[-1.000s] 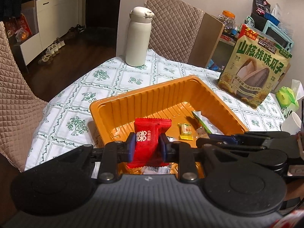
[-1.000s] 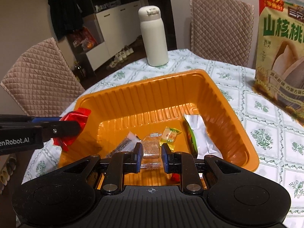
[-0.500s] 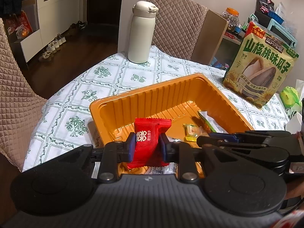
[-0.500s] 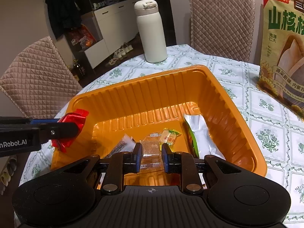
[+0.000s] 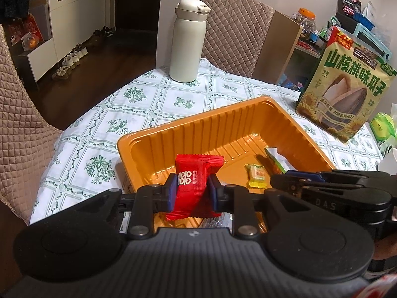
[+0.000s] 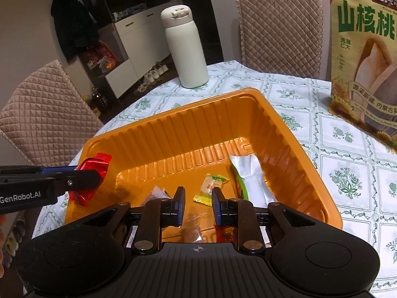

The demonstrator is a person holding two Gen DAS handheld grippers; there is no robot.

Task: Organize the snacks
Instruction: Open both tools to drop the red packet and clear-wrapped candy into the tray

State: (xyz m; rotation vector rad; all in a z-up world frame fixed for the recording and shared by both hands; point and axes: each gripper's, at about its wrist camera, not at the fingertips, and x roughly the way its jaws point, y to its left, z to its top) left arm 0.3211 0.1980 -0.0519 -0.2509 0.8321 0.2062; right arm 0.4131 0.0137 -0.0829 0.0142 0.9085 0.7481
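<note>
My left gripper is shut on a red candy packet and holds it over the near left corner of the orange tray; the packet also shows in the right wrist view. My right gripper is open and empty above the tray's near side. A clear-wrapped brown snack lies on the tray floor just below its fingers. A yellow candy, a green-and-white packet and a small red candy lie in the tray.
A white thermos stands at the table's far side. A large sunflower-seed bag stands to the right of the tray, with a green packet beside it. Quilted chairs surround the table.
My right gripper has opened and let go of the clear-wrapped snack, which now lies in the tray. The left gripper still holds the red packet, shifted slightly.
</note>
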